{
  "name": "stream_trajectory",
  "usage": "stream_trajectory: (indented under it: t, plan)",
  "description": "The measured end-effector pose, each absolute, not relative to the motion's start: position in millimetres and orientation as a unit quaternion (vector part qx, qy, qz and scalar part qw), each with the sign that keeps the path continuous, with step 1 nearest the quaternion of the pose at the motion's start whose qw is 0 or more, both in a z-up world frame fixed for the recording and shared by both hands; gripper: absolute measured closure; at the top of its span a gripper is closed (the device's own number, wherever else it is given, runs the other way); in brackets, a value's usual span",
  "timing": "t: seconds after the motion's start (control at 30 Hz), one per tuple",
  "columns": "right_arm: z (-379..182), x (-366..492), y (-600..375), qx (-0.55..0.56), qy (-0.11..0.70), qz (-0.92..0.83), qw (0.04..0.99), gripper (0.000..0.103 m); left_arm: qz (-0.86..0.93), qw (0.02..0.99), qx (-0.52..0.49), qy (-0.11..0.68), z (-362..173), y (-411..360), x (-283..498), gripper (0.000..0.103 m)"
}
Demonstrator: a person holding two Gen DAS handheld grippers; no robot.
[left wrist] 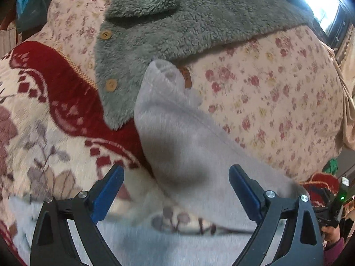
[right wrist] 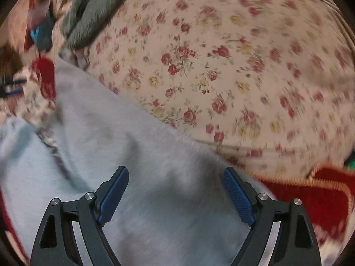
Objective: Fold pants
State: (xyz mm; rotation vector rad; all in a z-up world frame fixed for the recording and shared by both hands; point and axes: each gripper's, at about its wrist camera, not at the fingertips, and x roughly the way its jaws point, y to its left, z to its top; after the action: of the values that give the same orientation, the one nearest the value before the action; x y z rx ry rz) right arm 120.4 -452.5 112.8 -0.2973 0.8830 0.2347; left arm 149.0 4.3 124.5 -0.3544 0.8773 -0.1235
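Pants point(left wrist: 177, 137), pale grey and soft, lay on the bed across two covers: a red patterned blanket point(left wrist: 51, 102) on the left and a floral quilt point(left wrist: 277, 93) on the right. In the left wrist view one leg ran away from the camera, its far end resting against the edge of a green fleece jacket point(left wrist: 177, 28), and a second band of grey cloth crossed the near edge below the tongs, with a strip of blanket showing between the two. That spread suggested the garment was not yet folded, or only roughly laid out.

Left tongs point(left wrist: 176, 189) stood wide apart, above the near part of the leg, gripping nothing. Right tongs point(right wrist: 176, 190) were likewise wide apart over a broad sweep of the grey fabric, which ran from the near edge up and to the left; nothing was caught between them. Both views were blurred, so whether the tips touched the cloth could not be told.

Judging from the stance, both tools were poised over the near part of the garment so that each could pinch an edge and carry it over. The jacket lay close enough to be snagged with the far end of the leg.
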Motion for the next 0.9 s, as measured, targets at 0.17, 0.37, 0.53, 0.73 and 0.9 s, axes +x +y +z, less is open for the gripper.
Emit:
stream_trajectory:
  t: [0.17, 0.37, 0.53, 0.73, 0.9]
  plan:
    - [90.0, 163.9, -446.4, -0.204, 0.45, 0.12, 0.861, 0.013, -0.065, 0.883, -0.174, 0.431, 121.7, 4.2, 186.1, 0.008]
    - [72.6, 188.1, -438.0, -0.258, 0.459, 0.136, 0.839, 0.012, -0.058, 0.883, -0.167, 0.435, 116.6, 1.7, 225.3, 0.008]
    - [66.7, 196.9, -430.8, -0.295, 0.458, 0.148, 0.826, 0.013, -0.052, 0.887, -0.173, 0.424, 113.4, 4.0, 241.3, 0.008]
    - [59.8, 203.3, -420.8, -0.293, 0.478, 0.175, 0.809, 0.036, -0.052, 0.885, -0.163, 0.433, 100.5, -2.8, 255.7, 0.008]
    - [52.5, 198.4, -415.7, -0.309, 0.487, 0.148, 0.803, 0.085, -0.064, 0.885, -0.172, 0.428, 94.5, -7.5, 254.2, 0.09]
